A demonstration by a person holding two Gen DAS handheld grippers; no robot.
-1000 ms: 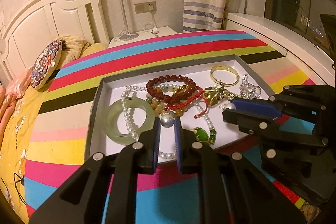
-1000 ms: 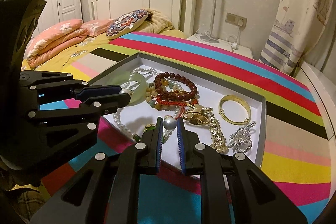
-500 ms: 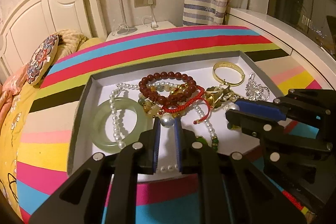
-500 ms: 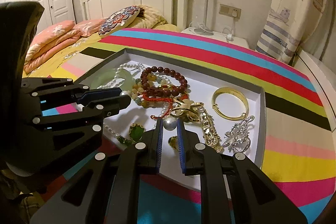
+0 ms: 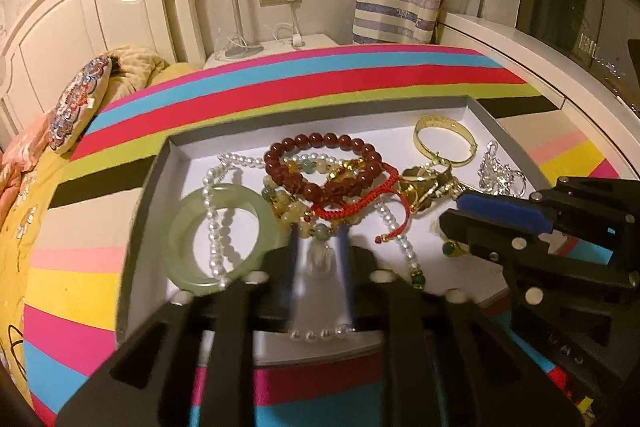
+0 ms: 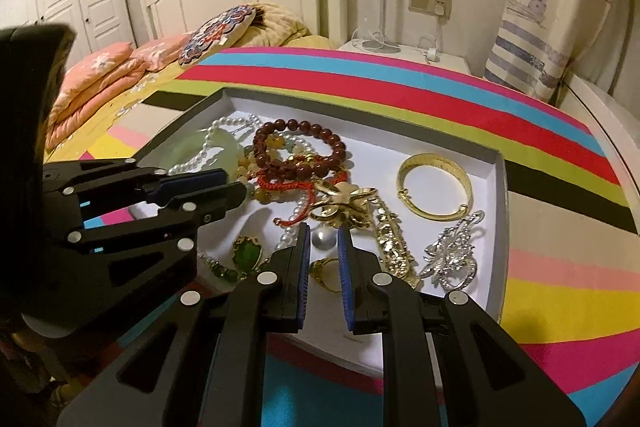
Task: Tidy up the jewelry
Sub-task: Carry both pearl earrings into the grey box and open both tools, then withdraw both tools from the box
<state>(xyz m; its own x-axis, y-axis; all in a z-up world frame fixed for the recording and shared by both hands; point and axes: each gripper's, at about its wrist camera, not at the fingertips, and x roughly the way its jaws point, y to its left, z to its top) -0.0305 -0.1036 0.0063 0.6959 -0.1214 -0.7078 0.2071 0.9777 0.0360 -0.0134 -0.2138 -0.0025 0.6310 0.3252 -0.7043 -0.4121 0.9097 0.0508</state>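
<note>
Left gripper (image 5: pixel 318 247) opening, blurred pearl (image 5: pixel 318 255) seemingly between

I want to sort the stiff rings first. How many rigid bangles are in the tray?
2. The green jade bangle lies at the tray's left side with a pearl strand across it. The gold bangle lies alone near the far right corner. The tangled pile may hide another.

Bracelets (image 5: pixel 324 171) in tray (image 5: pixel 152 195) on bedspread (image 5: pixel 312 75)
</note>
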